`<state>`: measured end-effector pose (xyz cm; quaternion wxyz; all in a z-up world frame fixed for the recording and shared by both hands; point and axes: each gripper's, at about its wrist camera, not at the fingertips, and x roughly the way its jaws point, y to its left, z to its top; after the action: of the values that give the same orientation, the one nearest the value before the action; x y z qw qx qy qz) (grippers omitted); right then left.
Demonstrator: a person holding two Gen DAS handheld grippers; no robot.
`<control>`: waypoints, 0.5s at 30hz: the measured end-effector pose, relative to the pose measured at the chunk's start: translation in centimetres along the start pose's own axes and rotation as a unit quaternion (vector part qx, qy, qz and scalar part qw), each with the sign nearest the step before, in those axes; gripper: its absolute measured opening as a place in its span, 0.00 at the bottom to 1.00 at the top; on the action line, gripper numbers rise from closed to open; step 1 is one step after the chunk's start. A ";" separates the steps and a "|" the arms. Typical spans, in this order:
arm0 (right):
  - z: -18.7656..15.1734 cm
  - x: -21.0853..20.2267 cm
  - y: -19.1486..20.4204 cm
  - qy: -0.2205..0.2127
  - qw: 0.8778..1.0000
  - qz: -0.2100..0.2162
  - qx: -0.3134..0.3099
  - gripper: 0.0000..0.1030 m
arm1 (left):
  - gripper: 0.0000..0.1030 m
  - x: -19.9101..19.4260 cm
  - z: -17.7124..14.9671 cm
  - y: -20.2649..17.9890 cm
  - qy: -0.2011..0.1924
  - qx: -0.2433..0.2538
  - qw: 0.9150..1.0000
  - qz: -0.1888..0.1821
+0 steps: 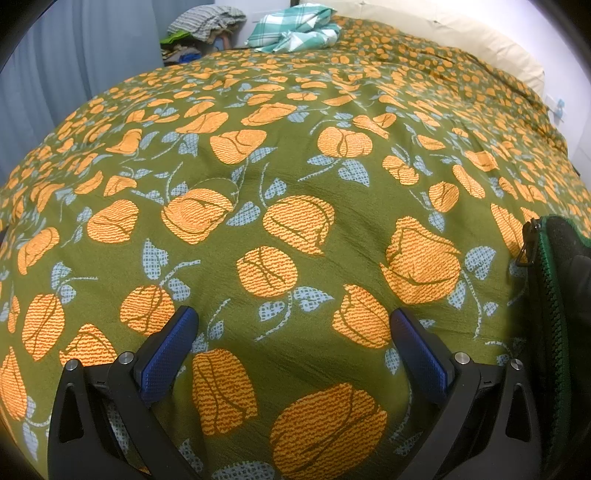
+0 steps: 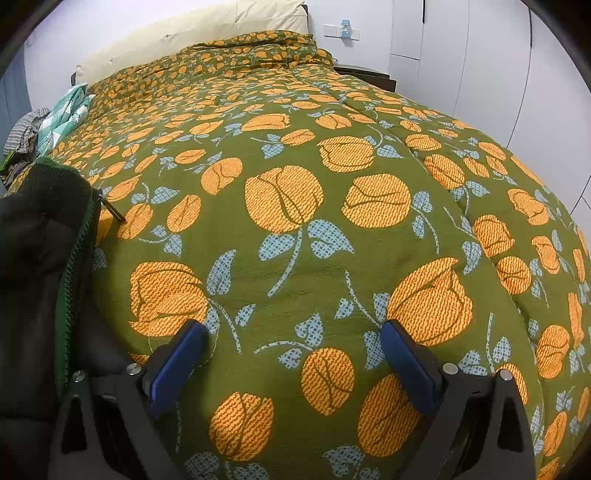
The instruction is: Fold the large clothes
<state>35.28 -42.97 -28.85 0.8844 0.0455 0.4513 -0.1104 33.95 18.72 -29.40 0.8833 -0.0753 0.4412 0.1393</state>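
Observation:
A dark jacket with a green zipper lies on the bed between my two grippers. It shows at the right edge of the left wrist view (image 1: 561, 295) and at the left edge of the right wrist view (image 2: 40, 266). Its metal zipper pull (image 2: 110, 208) rests on the bedspread. My left gripper (image 1: 293, 319) is open and empty, hovering just over the bedspread, left of the jacket. My right gripper (image 2: 295, 334) is open and empty, right of the jacket. Most of the jacket is out of frame.
The bed carries a green bedspread with orange flowers (image 1: 288, 177). A cream headboard (image 2: 207, 33) stands at the far end. A teal plaid cloth (image 1: 295, 29) lies at the far corner. A clothes pile (image 1: 203, 26) sits beyond the bed. White cabinet doors (image 2: 461, 55) stand on the right.

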 end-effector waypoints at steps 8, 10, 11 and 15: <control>0.9 -0.6 -0.5 0.054 0.998 0.026 -0.011 0.96 | 1.00 0.7 0.6 -0.6 0.014 0.005 1.000 0.012; 0.9 -2.0 -1.5 0.050 0.996 0.068 0.005 0.96 | 1.00 0.6 0.7 -0.8 0.022 0.006 1.000 0.020; 0.7 -3.2 -2.3 0.046 0.994 0.099 0.024 0.96 | 1.00 0.6 0.9 -0.8 0.031 0.008 0.999 0.020; -1.8 -8.9 -4.3 0.010 0.988 0.146 0.049 0.96 | 0.99 -0.4 1.5 0.1 0.061 0.041 0.997 -0.028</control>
<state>27.80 -45.46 -22.62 0.8831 0.1551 0.4429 -0.0018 34.84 19.13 -28.17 0.8609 -0.0598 0.4969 0.0916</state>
